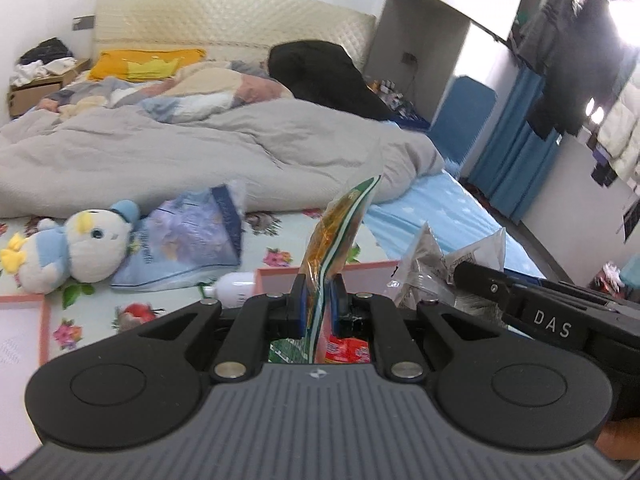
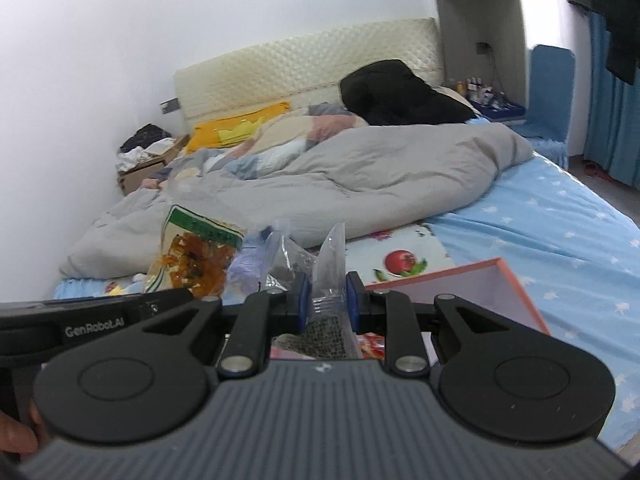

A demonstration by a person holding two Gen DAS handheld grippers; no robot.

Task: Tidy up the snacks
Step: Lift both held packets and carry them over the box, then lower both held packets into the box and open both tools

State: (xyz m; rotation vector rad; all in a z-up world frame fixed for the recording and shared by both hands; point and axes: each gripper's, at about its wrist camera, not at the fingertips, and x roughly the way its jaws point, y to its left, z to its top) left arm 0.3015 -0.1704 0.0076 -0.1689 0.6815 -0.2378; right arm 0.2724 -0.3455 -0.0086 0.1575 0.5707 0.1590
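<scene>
My left gripper [image 1: 319,294] is shut on the lower edge of a bag of orange dried snack [image 1: 340,224] with a green and white border; the bag stands upright from between the blue pads. My right gripper [image 2: 327,296] is shut on a clear plastic packet [image 2: 330,264] with dark contents. In the right wrist view the orange snack bag [image 2: 200,252] hangs to the left, above the left gripper's black body. In the left wrist view the clear packet [image 1: 432,272] shows crumpled at the right. Both bags hang above a pink open box [image 2: 480,280], with red snack packets [image 1: 346,350] below.
All this is over a bed with a flowered sheet. A plush toy [image 1: 72,248], a blue printed bag [image 1: 192,240] and a white bottle [image 1: 236,286] lie left of the pink box [image 1: 368,268]. A second pink lid [image 1: 24,328] is at far left. A grey duvet [image 1: 200,152] lies behind.
</scene>
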